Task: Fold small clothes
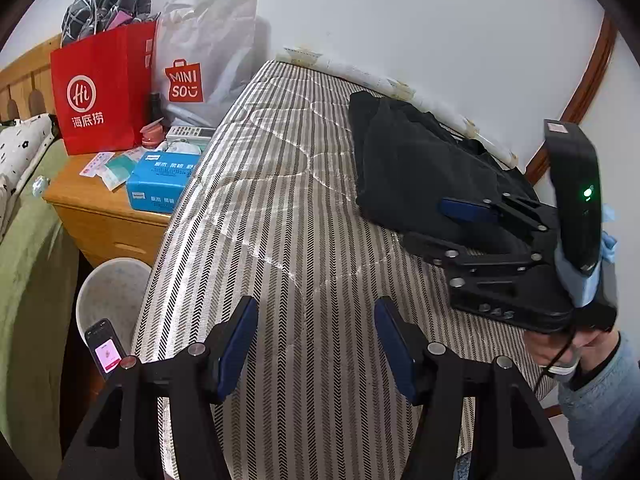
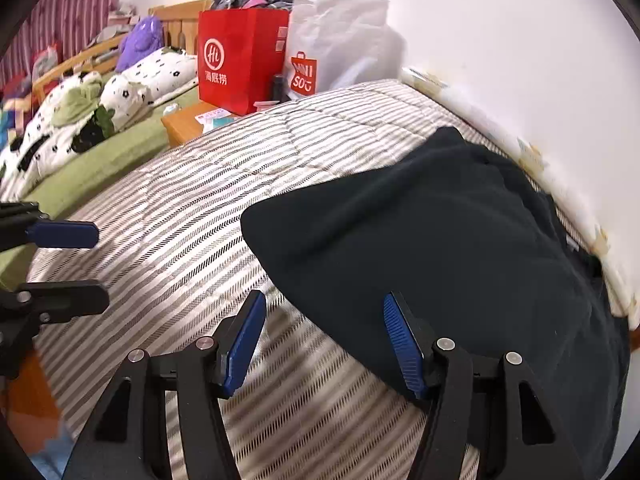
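Black garment [image 2: 440, 248]: soft, matt cloth, faintly fuzzy, lying on a bed cover [image 1: 280, 208] of quilted woven fabric with a rough herringbone stripe and stitched seams. Left claw [image 1: 316, 344] and right claw [image 2: 324, 340]: matt black plastic arms, ribbed blue rubbery pads [image 2: 402, 344], dull silver metal pins at the joints. Red bag [image 1: 102, 88]: smooth paper with a slight sheen; white bag [image 1: 208, 60]: crinkled, matt; nightstand [image 1: 100, 208]: varnished light wood; blue box [image 1: 160, 180]: glossy printed card.
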### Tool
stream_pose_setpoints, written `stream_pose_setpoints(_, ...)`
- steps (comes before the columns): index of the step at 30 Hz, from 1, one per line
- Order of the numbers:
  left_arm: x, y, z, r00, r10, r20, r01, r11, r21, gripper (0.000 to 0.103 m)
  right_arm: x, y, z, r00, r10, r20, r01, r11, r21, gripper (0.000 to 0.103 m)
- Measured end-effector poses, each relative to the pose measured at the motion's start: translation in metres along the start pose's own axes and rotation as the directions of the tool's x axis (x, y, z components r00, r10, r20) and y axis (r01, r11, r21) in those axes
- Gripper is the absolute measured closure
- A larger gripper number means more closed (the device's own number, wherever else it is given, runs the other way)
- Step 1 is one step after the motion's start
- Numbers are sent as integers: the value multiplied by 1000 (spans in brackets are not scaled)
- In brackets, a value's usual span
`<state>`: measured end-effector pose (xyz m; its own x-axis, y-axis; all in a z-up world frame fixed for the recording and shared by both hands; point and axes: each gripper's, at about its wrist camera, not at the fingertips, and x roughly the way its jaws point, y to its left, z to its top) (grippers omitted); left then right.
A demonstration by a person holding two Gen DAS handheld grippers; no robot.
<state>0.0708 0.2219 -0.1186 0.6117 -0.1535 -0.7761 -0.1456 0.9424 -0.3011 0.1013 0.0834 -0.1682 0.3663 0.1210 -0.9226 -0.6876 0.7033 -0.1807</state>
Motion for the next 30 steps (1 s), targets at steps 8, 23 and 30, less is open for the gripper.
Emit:
stream_pose_setpoints(8, 4, 7, 3, 1000, -6, -21, 6, 1000, -25, 45, 27, 3, 18, 995, -51, 89, 48, 998, 34, 55)
stream_pose_setpoints(23, 32, -76, 29, 998, -40, -45, 43, 996, 78, 45, -120, -177, -38, 913, -167, 372, -35, 876, 480, 94)
stream_pose_setpoints(30, 58, -152, 43, 990, -131, -53, 138, 977, 163, 45, -153, -271, -150, 900, -317, 300, 37, 740, 672, 94)
